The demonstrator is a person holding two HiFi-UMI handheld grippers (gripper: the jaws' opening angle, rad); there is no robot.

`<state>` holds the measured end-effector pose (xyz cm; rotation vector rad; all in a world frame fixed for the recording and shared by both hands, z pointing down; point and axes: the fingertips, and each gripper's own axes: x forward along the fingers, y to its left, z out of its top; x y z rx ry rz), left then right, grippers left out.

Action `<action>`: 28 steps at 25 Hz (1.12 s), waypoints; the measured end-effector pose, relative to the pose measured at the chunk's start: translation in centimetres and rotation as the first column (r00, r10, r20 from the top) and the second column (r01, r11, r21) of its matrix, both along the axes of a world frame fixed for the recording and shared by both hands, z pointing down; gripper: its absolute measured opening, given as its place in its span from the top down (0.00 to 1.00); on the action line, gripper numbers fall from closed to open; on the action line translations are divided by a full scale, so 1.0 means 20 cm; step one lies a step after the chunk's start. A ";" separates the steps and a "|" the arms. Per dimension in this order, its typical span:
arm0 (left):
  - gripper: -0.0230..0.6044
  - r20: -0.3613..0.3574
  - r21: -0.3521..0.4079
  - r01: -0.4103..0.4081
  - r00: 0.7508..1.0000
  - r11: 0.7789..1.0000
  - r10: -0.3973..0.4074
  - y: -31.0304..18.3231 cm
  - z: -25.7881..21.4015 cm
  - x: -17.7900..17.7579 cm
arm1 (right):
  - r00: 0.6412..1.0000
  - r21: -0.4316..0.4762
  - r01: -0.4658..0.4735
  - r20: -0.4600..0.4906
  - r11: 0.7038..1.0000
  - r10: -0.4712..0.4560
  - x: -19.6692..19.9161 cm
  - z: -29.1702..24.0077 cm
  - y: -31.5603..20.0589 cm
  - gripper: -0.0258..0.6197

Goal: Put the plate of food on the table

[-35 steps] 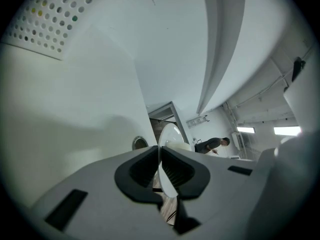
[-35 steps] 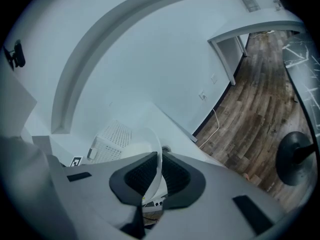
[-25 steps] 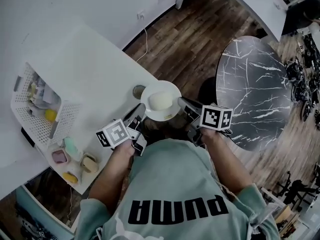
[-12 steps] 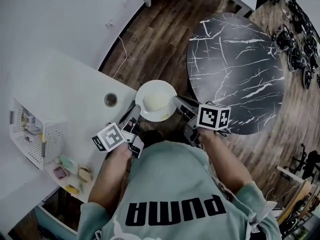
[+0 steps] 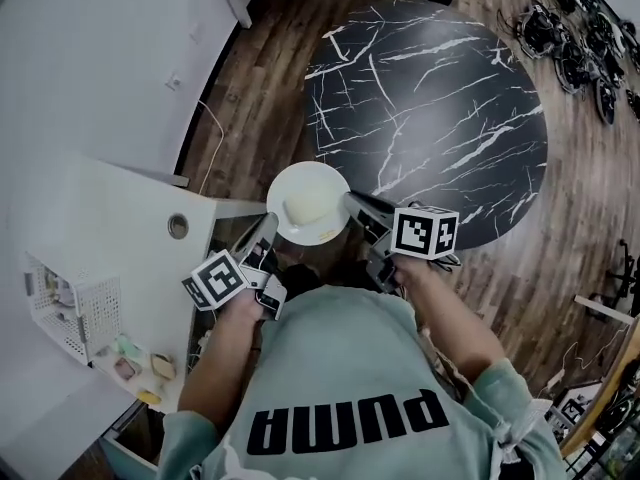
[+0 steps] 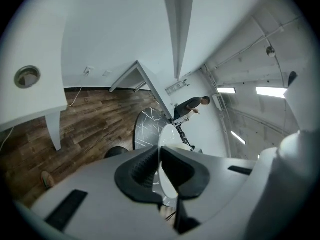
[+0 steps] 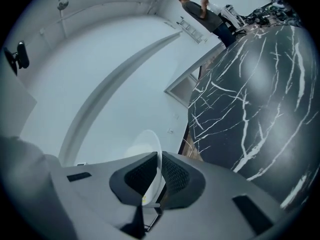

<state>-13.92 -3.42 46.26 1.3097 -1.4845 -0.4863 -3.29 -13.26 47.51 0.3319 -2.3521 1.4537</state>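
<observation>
**Head view.** The plate (image 5: 300, 180) is carried level in front of the person's chest, with a pale mound of food (image 5: 312, 204) at its centre. The left gripper (image 5: 272, 224) meets the plate's left rim and the right gripper (image 5: 350, 204) meets its right rim. The plate hangs over the wood floor (image 5: 250, 118), just beside the near edge of the round black marble table (image 5: 430, 98). It sits between that table and the white counter (image 5: 110, 218). A white basket (image 5: 70, 303) stands at the counter's far left.

**Left gripper view.** Both black pads (image 6: 137, 169) are pressed together on the plate (image 6: 166, 136), which is seen edge-on with its thin rim clamped between them. The table (image 6: 146, 129) lies beyond. The counter (image 6: 30, 104), with a round hole (image 6: 27, 76), is at the left. A person (image 6: 192, 105) stands far off.

**Right gripper view.** The jaws are closed on the opposite rim of the plate (image 7: 150, 146), with the rim gripped between the ribbed pads (image 7: 175, 176). The marble table (image 7: 260, 99) fills the right side, close by. A person (image 7: 200, 6) stands at its far end.
</observation>
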 end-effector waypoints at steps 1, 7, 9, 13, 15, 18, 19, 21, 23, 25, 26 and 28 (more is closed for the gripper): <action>0.92 0.003 -0.001 -0.012 1.000 1.000 0.012 -0.03 0.00 0.04 | 1.000 -0.004 -0.012 0.005 1.000 0.012 0.05 0.00 -0.02 0.91; 0.92 0.024 -0.004 -0.090 0.996 0.996 0.090 -0.23 0.01 0.33 | 0.995 -0.025 -0.099 0.024 0.995 0.100 0.37 0.03 -0.17 0.91; 0.92 0.028 -0.006 -0.112 0.993 0.994 0.112 -0.29 0.01 0.42 | 0.992 -0.027 -0.124 0.023 0.992 0.125 0.47 0.04 -0.22 0.91; 0.92 0.029 -0.013 -0.152 0.988 0.988 0.152 -0.40 0.03 0.61 | 0.986 -0.036 -0.166 0.024 0.985 0.167 0.67 0.06 -0.30 0.91; 0.92 0.031 -0.016 -0.176 0.984 0.984 0.176 -0.45 0.03 0.69 | 0.981 -0.037 -0.190 0.024 0.981 0.191 0.76 0.06 -0.33 0.91; 0.92 0.032 -0.020 -0.215 0.976 0.976 0.216 -0.53 0.04 0.79 | 0.971 -0.035 -0.239 0.022 0.970 0.239 0.88 0.07 -0.39 0.91; 0.92 0.033 -0.021 -0.232 0.972 0.972 0.233 -0.56 0.04 0.82 | 0.966 -0.035 -0.258 0.021 0.966 0.259 0.91 0.07 -0.41 0.91; 0.92 0.035 -0.023 -0.273 0.961 0.962 0.274 -0.61 0.05 0.87 | 0.954 -0.034 -0.299 0.019 0.954 0.300 0.98 0.07 -0.43 0.91; 0.92 0.029 -0.023 -0.317 0.948 0.948 0.318 -0.66 0.05 0.91 | 0.939 -0.031 -0.343 0.013 0.939 0.344 1.03 0.08 -0.46 0.91; 0.92 0.020 -0.020 -0.361 0.932 0.932 0.361 -0.72 0.07 0.95 | 0.921 -0.028 -0.390 0.003 0.920 0.390 1.08 0.08 -0.48 0.91; 0.92 0.016 -0.019 -0.383 0.924 0.924 0.383 -0.74 0.08 0.96 | 0.911 -0.026 -0.413 -0.003 0.910 0.413 1.11 0.09 -0.49 0.91; 0.92 0.004 -0.020 -0.424 0.905 0.905 0.425 -0.79 0.09 1.00 | 0.891 -0.026 -0.455 -0.018 0.890 0.454 1.16 0.09 -0.50 0.91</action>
